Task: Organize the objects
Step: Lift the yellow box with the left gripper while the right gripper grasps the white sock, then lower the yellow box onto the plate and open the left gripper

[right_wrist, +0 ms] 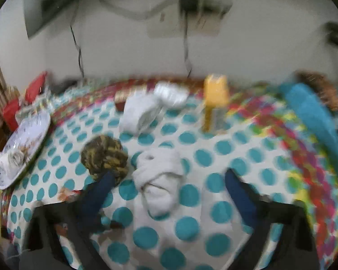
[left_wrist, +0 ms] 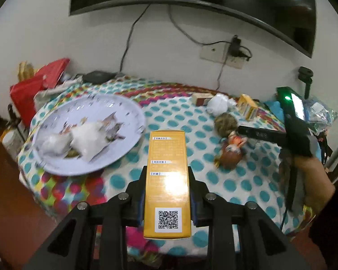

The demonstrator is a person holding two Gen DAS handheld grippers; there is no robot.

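Yellow carton (left_wrist: 167, 180): a long cardboard box clamped between the pads of the left hand-held gripper (left_wrist: 166, 193), held above the surface (left_wrist: 236, 180).
Long axis: runs straight away from the left camera, along the fingers; the end with the printed square code is nearest the lens, the far end points toward the wall.
Left hand-held gripper: closed tight on the carton's two long sides.
Right hand-held gripper (right_wrist: 169, 193): jaws apart, nothing pressed between them; a white rolled cloth (right_wrist: 160, 180) lies on the surface between the fingers, untouched. This view is blurred.
Cloth cover: white with teal dots.
Plate (left_wrist: 124, 103): left of the carton, carrying white bundles.
Brown knotted ball (right_wrist: 104, 157): just beside the right gripper's left finger.
Second yellow box (right_wrist: 215, 100): standing upright near the surface's far edge.
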